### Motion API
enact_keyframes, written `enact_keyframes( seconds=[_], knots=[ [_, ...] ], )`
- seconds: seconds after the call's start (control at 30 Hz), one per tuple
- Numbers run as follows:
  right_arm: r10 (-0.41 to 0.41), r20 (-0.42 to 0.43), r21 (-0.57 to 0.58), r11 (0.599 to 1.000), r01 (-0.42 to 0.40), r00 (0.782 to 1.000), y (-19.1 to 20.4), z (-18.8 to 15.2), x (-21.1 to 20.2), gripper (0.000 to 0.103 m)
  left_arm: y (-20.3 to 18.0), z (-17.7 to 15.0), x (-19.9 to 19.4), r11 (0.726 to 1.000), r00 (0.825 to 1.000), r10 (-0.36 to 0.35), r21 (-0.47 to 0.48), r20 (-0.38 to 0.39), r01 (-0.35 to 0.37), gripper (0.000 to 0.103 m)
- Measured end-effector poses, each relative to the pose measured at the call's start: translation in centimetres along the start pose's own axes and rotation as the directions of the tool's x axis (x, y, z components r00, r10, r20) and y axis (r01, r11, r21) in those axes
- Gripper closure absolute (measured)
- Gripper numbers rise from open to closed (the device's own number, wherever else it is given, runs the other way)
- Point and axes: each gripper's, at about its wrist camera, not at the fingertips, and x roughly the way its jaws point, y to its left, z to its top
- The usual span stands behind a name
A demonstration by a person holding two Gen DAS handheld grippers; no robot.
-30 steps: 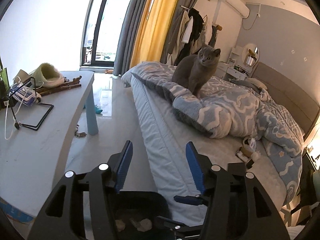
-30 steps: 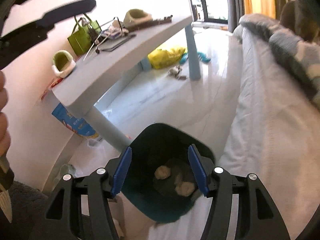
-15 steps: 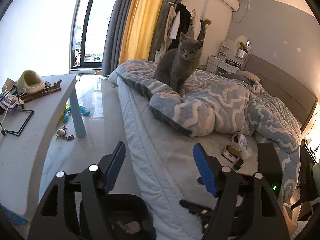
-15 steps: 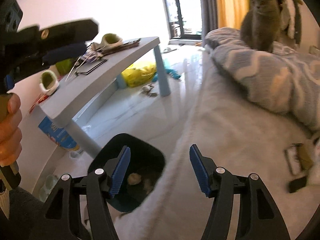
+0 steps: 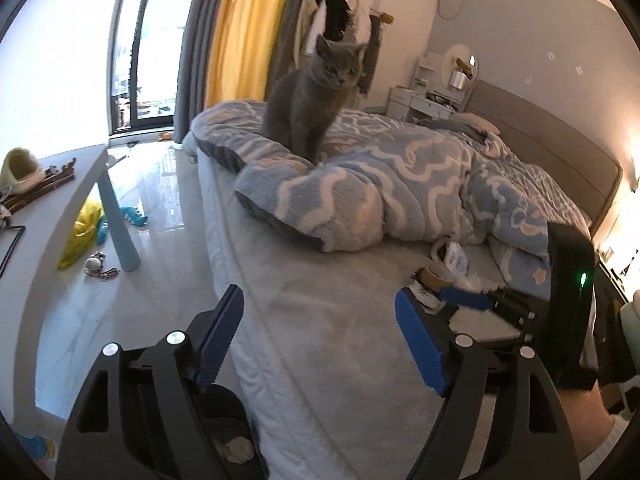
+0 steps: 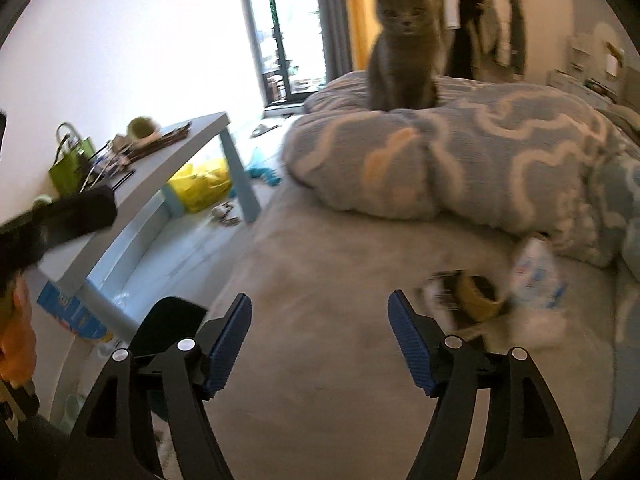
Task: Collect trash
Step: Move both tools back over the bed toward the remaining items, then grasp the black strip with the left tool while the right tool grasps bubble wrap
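A small heap of trash (image 5: 444,270) lies on the grey bed sheet: a tape roll (image 6: 478,294), a white printed packet (image 6: 534,270) and wrappers. The dark trash bin (image 5: 230,428), with crumpled tissues (image 5: 238,449) inside, stands on the floor by the bed and also shows in the right wrist view (image 6: 170,324). My left gripper (image 5: 318,338) is open and empty over the bed edge. My right gripper (image 6: 320,342) is open and empty over the sheet, left of the trash, and shows in the left wrist view (image 5: 480,300).
A grey cat (image 5: 312,96) sits on the blue patterned duvet (image 5: 400,184). A grey table (image 6: 160,172) with a green bag (image 6: 70,164) and clutter stands left of the bed. A yellow bag (image 5: 82,232) and toys lie on the floor. The headboard (image 5: 560,152) is far right.
Both grippers have swung right and up, from over the bin toward the bed. The right gripper has come close to the trash heap. Both stay open and empty.
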Motion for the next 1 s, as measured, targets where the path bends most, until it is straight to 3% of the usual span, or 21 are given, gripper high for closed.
enact_keyframes(
  seconds=[0.23, 0.67, 0.83, 1.0],
  knots=[
    [-0.090, 0.013, 0.015, 0.996, 0.090, 0.996, -4.1, -0.2, -1.1, 0.026, -3.2, -0.4, 3.0, 0.999, 0.999, -0.037, 0.019, -0.040, 0.037, 0.020],
    [-0.147, 0.008, 0.138, 0.980, 0.144, 0.989, -12.4, -1.5, -2.8, 0.017, -9.2, -2.0, 9.4, 0.991, 0.981, -0.123, 0.038, -0.149, 0.130, 0.021],
    [-0.129, -0.004, 0.167, 0.978, 0.128, 0.992, -14.1, -2.0, -2.8, 0.016, -11.2, -3.2, 11.7, 0.985, 0.966, -0.157, 0.034, -0.204, 0.168, 0.029],
    [-0.131, -0.017, 0.177, 0.975, 0.132, 0.991, -15.2, -2.3, -2.6, 0.016, -12.1, -3.8, 13.6, 0.982, 0.951, -0.180, 0.011, -0.250, 0.189, 0.043]
  ],
)
